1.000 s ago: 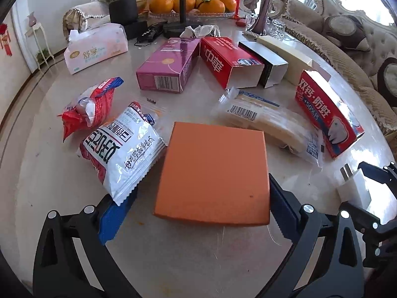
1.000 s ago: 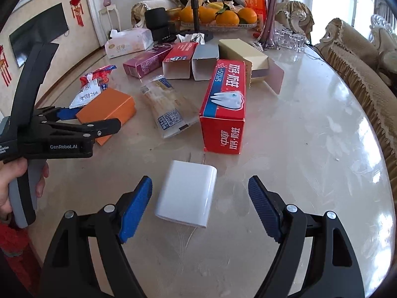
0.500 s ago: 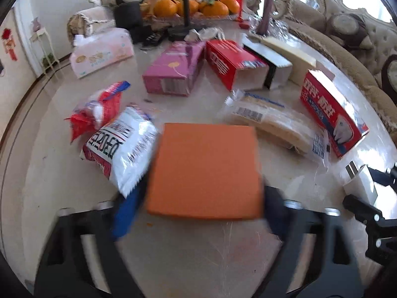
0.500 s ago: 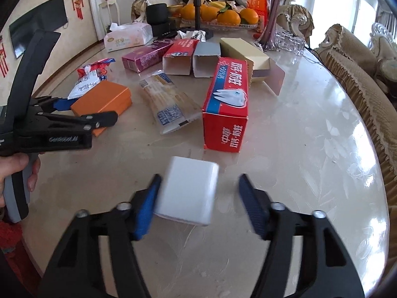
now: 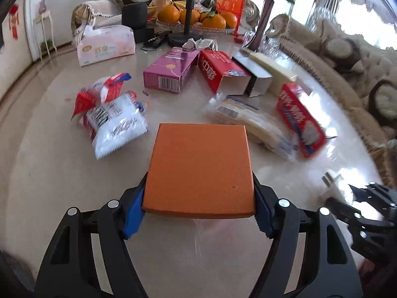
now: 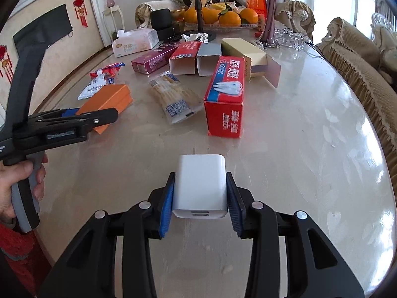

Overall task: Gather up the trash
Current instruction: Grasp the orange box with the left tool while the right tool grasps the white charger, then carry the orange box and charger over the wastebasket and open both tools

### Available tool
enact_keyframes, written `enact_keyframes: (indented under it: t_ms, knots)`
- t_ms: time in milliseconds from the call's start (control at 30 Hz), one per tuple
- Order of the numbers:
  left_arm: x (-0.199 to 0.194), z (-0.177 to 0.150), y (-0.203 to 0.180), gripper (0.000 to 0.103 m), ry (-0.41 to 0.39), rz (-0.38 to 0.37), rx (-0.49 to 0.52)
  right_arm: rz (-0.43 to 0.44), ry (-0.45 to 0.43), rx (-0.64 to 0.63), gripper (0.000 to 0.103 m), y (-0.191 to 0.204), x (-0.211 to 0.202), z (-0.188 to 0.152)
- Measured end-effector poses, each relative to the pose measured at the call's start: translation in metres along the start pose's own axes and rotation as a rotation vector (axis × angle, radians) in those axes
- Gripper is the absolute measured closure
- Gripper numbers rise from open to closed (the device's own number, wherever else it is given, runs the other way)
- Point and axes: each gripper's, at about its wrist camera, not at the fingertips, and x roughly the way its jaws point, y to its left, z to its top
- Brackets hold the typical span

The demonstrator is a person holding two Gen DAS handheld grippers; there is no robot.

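Orange box (image 5: 199,171) sits clamped between my left gripper (image 5: 198,206) pads near the table (image 6: 310,149) edge; my right gripper (image 6: 201,203) pinches the white charger (image 6: 200,183), beside the red toothpaste box (image 6: 227,94).

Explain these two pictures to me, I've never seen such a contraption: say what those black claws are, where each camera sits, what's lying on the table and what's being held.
No robot here: a person holds a hand-operated claw in each hand. Each picture comes from a fisheye camera mounted on one claw, looking along its two fingers. In the left claw's view, the left gripper is closed on an orange box. In the right claw's view, the right gripper is closed on a white plug-in charger, and the person's hand shows at the edge. On the marble table lie a red toothpaste box, a pink box, snack bags and a tissue pack.
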Motion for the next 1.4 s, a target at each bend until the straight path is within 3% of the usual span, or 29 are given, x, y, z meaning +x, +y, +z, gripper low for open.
enact_keyframes:
  t_ms: [200,400,600,767,900,1000,1267,1400]
  knots:
    - [-0.046,-0.029,0.013,0.032,-0.067,-0.052,-0.037,0.018,-0.052,0.015,0.066,-0.001,-0.02,-0.005]
    - [-0.099,-0.064,-0.003,0.032,-0.124,-0.077,0.002,0.083,-0.087,-0.006,0.066,0.008,-0.043,-0.016]
    - [-0.152,-0.116,-0.027,0.032,-0.165,-0.129,0.029,0.178,-0.113,-0.056,0.066,0.028,-0.084,-0.056]
    - [-0.183,-0.177,-0.053,0.032,-0.135,-0.142,0.102,0.264,-0.073,-0.113,0.066,0.049,-0.117,-0.106]
    - [-0.183,-0.226,-0.065,0.032,-0.045,-0.14,0.133,0.277,-0.03,-0.153,0.066,0.065,-0.131,-0.143]
    - [-0.166,-0.263,-0.065,0.032,0.049,-0.14,0.121,0.273,0.066,-0.162,0.066,0.072,-0.118,-0.173]
    - [-0.044,-0.317,-0.05,0.032,0.396,-0.07,0.095,0.167,0.38,-0.145,0.066,0.063,0.004,-0.231]
    - [0.006,-0.331,-0.049,0.032,0.495,-0.032,0.128,0.121,0.499,-0.149,0.066,0.063,0.057,-0.254]
